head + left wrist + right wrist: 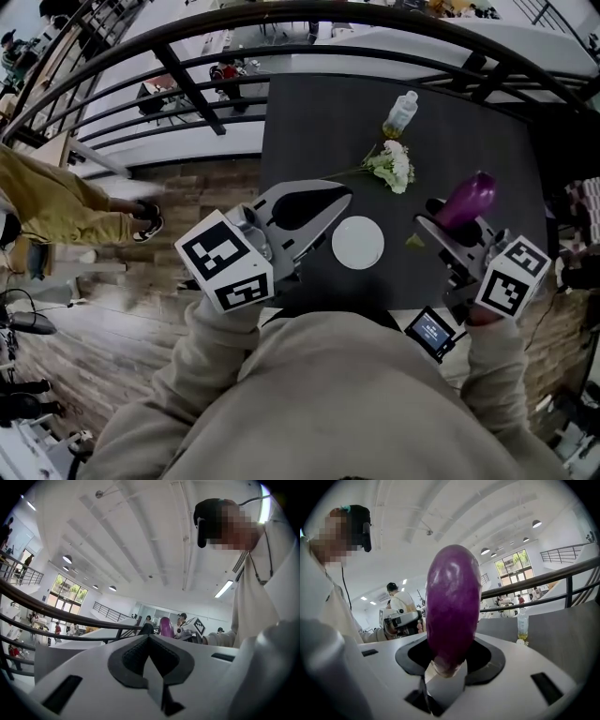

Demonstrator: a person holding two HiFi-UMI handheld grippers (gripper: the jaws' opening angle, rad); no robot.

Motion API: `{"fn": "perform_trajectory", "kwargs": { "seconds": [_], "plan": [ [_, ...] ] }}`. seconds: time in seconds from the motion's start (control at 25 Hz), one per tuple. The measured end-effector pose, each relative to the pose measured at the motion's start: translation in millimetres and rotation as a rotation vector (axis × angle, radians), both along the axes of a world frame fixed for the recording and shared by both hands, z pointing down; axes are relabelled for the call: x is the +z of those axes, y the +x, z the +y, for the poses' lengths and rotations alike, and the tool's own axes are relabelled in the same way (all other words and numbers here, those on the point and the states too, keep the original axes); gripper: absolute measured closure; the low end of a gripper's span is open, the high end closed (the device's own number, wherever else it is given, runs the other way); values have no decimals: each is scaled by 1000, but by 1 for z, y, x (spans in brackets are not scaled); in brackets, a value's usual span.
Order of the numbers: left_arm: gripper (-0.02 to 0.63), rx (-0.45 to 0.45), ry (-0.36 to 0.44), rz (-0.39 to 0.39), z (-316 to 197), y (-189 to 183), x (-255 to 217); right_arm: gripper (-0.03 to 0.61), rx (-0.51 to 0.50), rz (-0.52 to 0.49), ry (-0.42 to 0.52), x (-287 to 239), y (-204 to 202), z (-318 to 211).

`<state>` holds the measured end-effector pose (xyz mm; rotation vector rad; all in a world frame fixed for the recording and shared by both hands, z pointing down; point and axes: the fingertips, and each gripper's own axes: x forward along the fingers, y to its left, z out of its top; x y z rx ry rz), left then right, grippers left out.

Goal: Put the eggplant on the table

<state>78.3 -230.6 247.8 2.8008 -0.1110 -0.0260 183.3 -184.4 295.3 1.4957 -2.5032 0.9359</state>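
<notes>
Glossy purple eggplant (453, 606) clamped by its pale end between the pads of the right tool (450, 654), jaws partly spread around it, held over the dark worktop (309, 131). Left tool (149, 641) closed, empty. Black-and-white square markers (225, 261) on both cubes; small screen (431, 330) apparently lit, writing unreadable.

Purple eggplant (452, 606) upright, gripped in right tool (447, 665), above dark table (309, 131).
</notes>
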Motion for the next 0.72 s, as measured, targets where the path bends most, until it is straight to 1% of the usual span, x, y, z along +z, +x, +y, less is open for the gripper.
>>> {"fn": "perform_trajectory", "kwargs": {
  "seconds": [0.2,0.4,0.56,0.72],
  "plan": [
    [607,-7,-24,-16,-14,2,10,394,-31,7,-47,14,-1,-17],
    [607,-27,-31,-19,-22,9,12,394,-94,8,-66,18,-5,-29],
    [607,-36,-38,-28,-25,14,18,394,-122,13,-75,23,-4,-39],
    [607,-59,-50,-35,-26,12,22,394,-151,18,-77,27,-9,-44]
  ]
}}
